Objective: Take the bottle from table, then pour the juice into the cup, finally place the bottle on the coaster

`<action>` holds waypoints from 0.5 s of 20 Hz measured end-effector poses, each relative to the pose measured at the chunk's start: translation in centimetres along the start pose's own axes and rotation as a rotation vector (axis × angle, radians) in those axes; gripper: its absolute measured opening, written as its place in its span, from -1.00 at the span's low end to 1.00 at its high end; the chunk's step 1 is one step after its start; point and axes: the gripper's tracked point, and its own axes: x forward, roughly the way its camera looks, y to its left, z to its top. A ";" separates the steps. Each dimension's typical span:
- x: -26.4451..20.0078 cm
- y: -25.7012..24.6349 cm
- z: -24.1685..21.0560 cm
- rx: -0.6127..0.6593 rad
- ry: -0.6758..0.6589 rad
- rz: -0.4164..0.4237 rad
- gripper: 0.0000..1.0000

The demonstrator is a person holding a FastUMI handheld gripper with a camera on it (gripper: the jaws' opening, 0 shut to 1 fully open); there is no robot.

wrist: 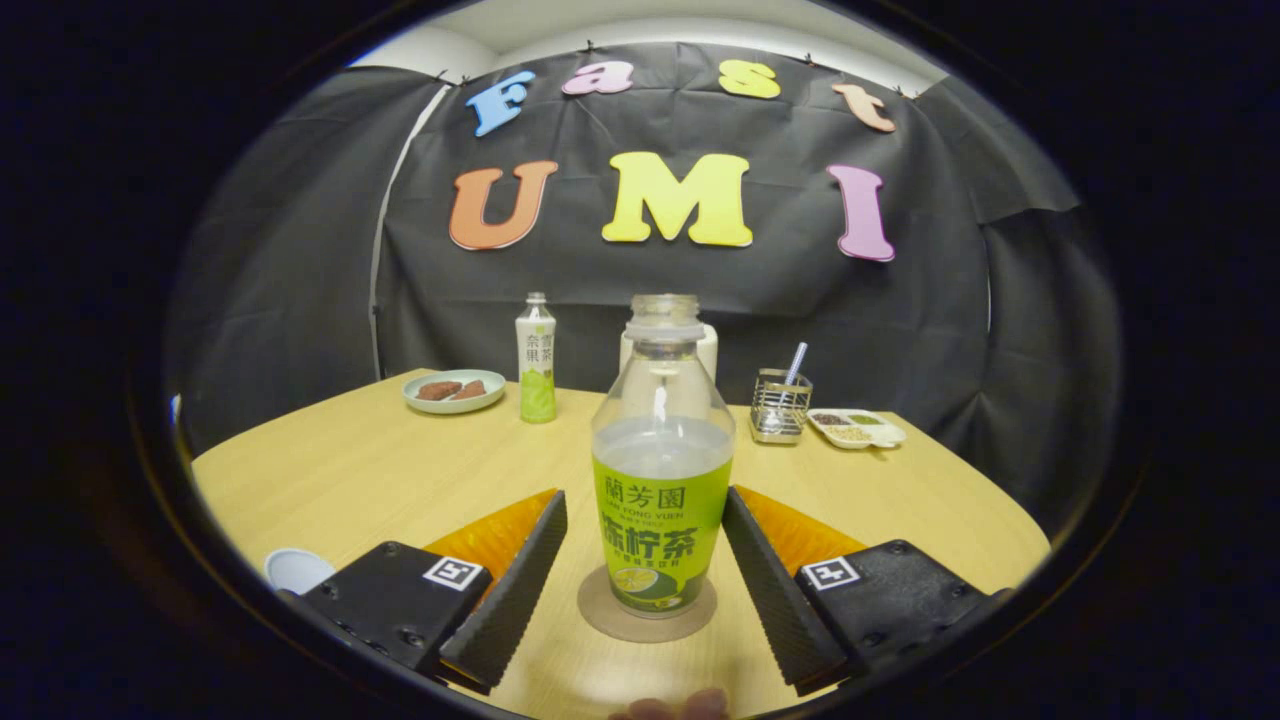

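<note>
A: Bottle [662, 470]?
B: Uncapped, upright on coaster [647, 615]; part-full, light, slick, likely squashy. Grip at label.
A: Tongs [645, 570]?
B: Wide open, flanking bottle, clear of it, holding nothing.

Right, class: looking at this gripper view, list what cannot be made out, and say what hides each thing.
- White container beyond the open bottle: mostly hidden behind the bottle's neck.
- Coaster: its middle is covered by the bottle standing on it.
- White cup: partly hidden by the left finger's housing.
- Food on the plate and divided tray: too small to identify.
- Gripper: open around the bottle, fingers not touching.
</note>
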 end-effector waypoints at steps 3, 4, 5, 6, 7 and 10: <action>-1.7 0.3 0.6 0.008 -0.019 0.016 1.00; -2.4 0.3 0.9 0.015 -0.028 0.018 1.00; -3.3 0.3 1.1 0.019 -0.039 0.019 1.00; -4.1 0.1 1.4 0.024 -0.052 0.016 1.00; -4.8 0.0 1.9 0.030 -0.068 0.014 1.00; -6.0 -0.6 2.2 0.018 -0.075 -0.003 1.00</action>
